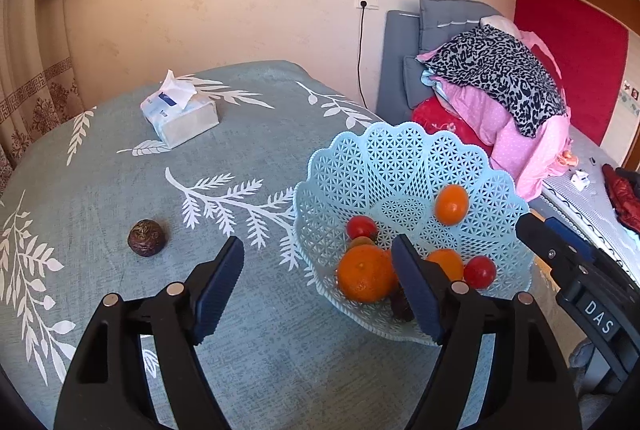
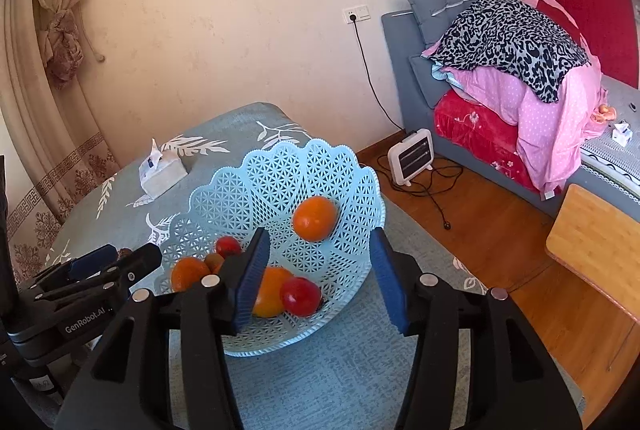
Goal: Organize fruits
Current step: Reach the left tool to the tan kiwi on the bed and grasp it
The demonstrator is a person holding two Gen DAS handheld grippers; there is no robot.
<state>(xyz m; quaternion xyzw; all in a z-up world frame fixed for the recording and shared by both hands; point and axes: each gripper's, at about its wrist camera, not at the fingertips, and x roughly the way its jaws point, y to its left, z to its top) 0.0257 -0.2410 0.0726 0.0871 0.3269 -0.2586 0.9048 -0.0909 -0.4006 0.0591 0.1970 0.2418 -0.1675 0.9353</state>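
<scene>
Fruits sit heaped in a pale blue lattice basket [image 1: 400, 157] on a desk [image 1: 260, 370] draped in teal leaf-print cloth: oranges [image 1: 365, 273], red tomatoes [image 1: 479, 271] and a dark piece partly hidden behind the left tool [image 1: 318, 286]. One dark, wrinkled fruit [image 1: 146, 237] lies apart on the cloth, well left of the basket. A tissue pack [image 1: 180, 117] rests near the far edge. Both the left tool and right tool [image 2: 318, 276] hang spread wide and empty. Beyond, bedding is piled on a grey sofa [image 2: 420, 41].
</scene>
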